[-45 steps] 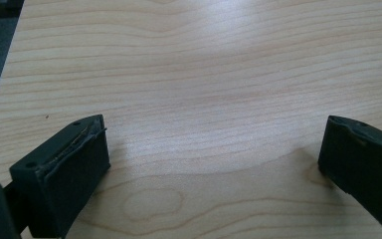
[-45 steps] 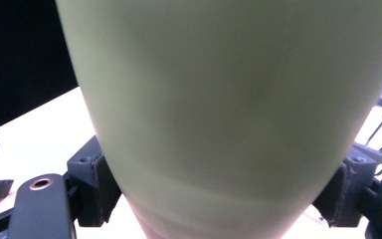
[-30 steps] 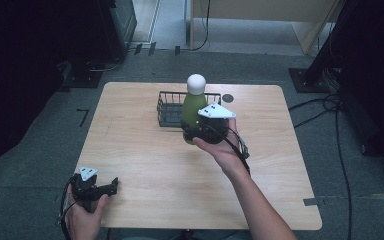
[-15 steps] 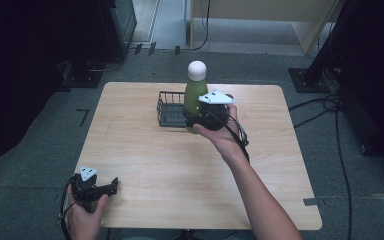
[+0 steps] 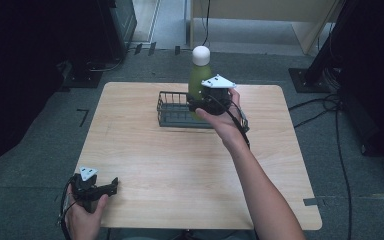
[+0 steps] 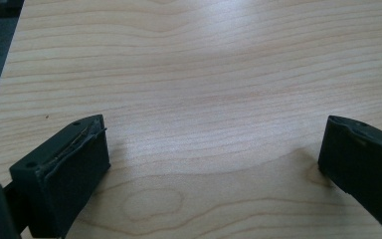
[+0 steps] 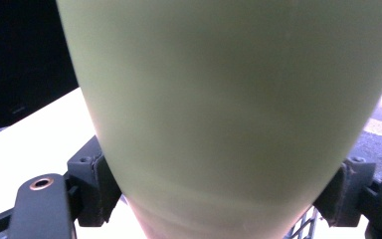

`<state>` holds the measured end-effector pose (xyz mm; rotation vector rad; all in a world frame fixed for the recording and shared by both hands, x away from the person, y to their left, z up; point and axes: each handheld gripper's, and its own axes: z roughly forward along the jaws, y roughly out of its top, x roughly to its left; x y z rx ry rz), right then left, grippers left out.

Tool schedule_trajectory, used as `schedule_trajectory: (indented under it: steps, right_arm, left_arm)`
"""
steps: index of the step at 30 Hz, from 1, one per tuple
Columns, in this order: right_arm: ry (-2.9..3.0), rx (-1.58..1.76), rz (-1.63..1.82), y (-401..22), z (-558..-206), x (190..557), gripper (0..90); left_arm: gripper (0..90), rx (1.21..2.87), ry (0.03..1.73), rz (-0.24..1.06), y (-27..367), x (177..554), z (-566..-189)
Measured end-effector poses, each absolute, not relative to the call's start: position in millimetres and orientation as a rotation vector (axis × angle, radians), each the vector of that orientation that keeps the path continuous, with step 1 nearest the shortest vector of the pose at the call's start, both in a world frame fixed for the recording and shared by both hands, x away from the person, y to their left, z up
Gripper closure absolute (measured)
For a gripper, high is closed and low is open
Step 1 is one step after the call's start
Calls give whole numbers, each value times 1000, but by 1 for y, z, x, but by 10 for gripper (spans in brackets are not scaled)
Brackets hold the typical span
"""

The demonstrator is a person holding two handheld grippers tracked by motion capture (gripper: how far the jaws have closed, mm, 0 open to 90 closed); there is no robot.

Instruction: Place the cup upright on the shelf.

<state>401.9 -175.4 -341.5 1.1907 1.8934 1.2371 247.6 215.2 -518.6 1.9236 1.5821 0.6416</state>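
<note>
Fingers of right gripper pinch green bottle low on body; bottle upright, white cap up, held over right end of wire basket near table's far edge, so likely next move is straight down. Left gripper idle at near-left corner, well apart from bottle; right hand nearer.

Left gripper view: fingers spread wide over bare wood, nothing between.

Right gripper view: fingers press bottle on both sides; basket mesh just below.
</note>
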Motion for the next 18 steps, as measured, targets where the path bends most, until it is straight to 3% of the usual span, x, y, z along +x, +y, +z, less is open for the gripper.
schedule_trajectory:
  steps: [18]
  right_arm:
    - [1828,1258,1194,-183,-348,446,202]
  left_arm:
    - [0,1925,1581,643,215,248,-519]
